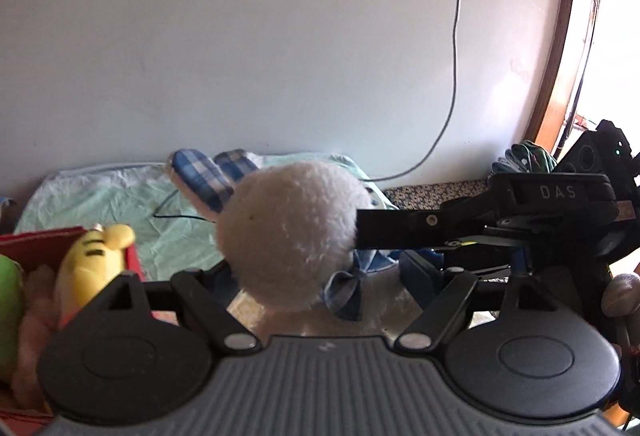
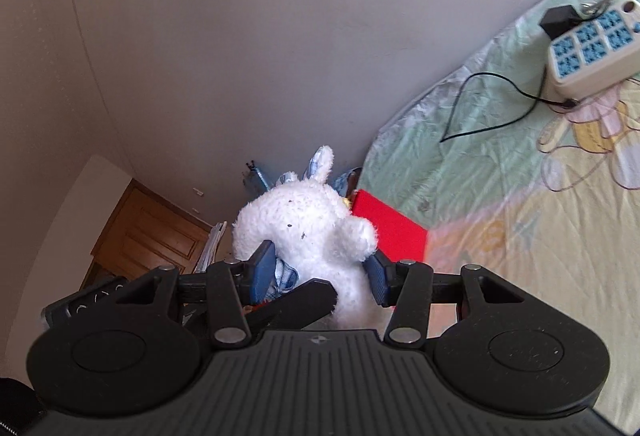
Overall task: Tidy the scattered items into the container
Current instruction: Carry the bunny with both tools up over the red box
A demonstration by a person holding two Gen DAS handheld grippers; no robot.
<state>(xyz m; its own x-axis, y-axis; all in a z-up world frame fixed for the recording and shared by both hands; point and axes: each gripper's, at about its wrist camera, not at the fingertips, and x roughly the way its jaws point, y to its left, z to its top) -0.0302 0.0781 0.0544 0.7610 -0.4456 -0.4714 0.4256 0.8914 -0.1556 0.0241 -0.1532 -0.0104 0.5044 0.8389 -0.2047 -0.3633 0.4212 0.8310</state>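
Holding the white plush rabbit [image 2: 316, 220] up above the bed [image 2: 500, 164] with both tools.
My right hand-held gripper [image 2: 320, 276] clamps its body; my left hand-held gripper [image 1: 316, 280] pinches it too, just right of the red container [image 1: 48, 244].

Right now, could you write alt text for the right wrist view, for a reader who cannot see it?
The right gripper grips a white plush rabbit between its blue pads, lifted before a pale wall. Behind it is a red box, and a power strip lies on the green bedsheet.
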